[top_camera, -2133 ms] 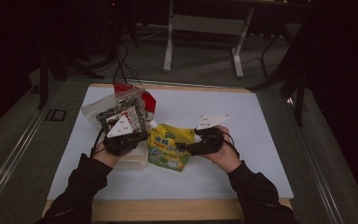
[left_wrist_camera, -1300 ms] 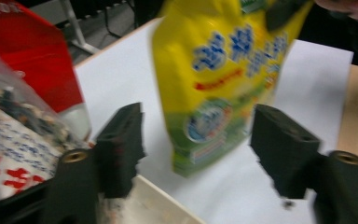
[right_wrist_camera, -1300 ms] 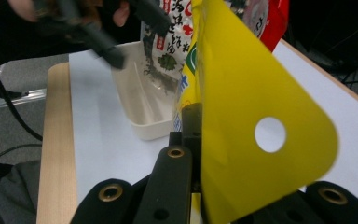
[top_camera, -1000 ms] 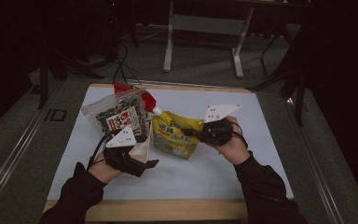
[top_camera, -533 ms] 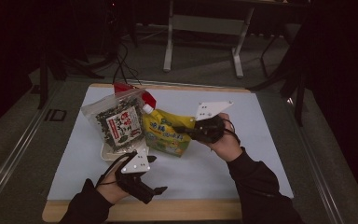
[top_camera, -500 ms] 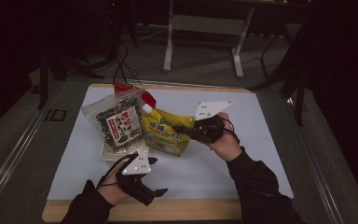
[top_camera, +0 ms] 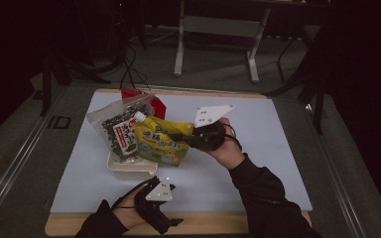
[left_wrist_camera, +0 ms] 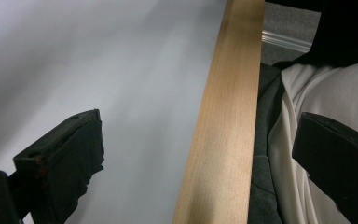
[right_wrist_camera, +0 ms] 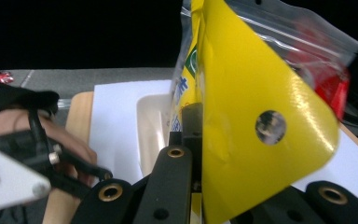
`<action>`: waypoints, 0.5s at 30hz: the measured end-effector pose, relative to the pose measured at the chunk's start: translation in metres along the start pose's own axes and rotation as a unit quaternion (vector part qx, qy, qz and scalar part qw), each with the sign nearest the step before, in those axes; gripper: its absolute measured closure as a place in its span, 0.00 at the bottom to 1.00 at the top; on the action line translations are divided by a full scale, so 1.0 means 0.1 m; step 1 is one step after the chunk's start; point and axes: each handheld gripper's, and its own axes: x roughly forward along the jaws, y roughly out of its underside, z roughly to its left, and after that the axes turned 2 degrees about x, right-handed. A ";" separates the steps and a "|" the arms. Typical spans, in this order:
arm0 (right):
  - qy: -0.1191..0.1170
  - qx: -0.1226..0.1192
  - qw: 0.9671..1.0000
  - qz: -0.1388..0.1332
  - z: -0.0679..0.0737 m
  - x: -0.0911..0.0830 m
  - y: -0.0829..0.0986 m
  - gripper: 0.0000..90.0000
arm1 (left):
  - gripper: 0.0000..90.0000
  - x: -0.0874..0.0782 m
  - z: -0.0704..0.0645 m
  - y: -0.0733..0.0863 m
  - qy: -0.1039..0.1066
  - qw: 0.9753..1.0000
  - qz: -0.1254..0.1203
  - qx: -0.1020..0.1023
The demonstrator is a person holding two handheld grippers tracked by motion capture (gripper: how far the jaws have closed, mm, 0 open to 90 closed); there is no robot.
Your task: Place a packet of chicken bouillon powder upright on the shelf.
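Setting: dim lab or recording room, fixed data-capture station.

Wooden-edged worktop (top_camera: 258,223) covered by a white mat (top_camera: 258,163), lit from above while the surroundings stay nearly black. Grey carpeted floor (top_camera: 218,69) around it, with a metal floor rail (top_camera: 15,163) along the left side. Loose black cables (top_camera: 129,74) trail across the floor behind the worktop, near the pale metal legs of another stand (top_camera: 216,42). Dark stands or chair legs at the edges, too dim to identify. No domestic furnishings; the bare, equipment-style layout points to a test room.
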 end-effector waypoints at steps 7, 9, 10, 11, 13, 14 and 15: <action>-0.028 -0.003 0.999 -0.017 0.01 0.20 -0.02 1.00 | 0.04 0.10 -0.02 0.09 0.003 1.000 -0.010 -0.016; -0.036 -0.005 0.999 -0.023 0.01 0.28 -0.02 1.00 | 0.04 0.12 -0.03 0.10 0.006 1.000 -0.005 -0.013; -0.039 -0.005 0.999 -0.024 0.02 0.31 -0.01 1.00 | 0.04 0.12 -0.03 0.11 0.008 1.000 -0.004 -0.013; -0.041 -0.004 0.999 -0.024 0.02 0.35 -0.01 1.00 | 0.04 0.13 -0.03 0.11 0.013 1.000 -0.004 -0.013; -0.045 -0.007 0.999 -0.022 0.03 0.44 -0.01 1.00 | 0.04 0.12 -0.03 0.11 0.013 1.000 -0.006 -0.012; -0.044 -0.010 0.999 -0.020 0.04 0.47 -0.01 1.00 | 0.04 0.12 -0.04 0.11 0.015 1.000 -0.008 -0.012; -0.045 -0.012 0.999 -0.021 0.05 0.50 -0.01 1.00 | 0.04 0.11 -0.04 0.11 0.017 1.000 -0.011 -0.013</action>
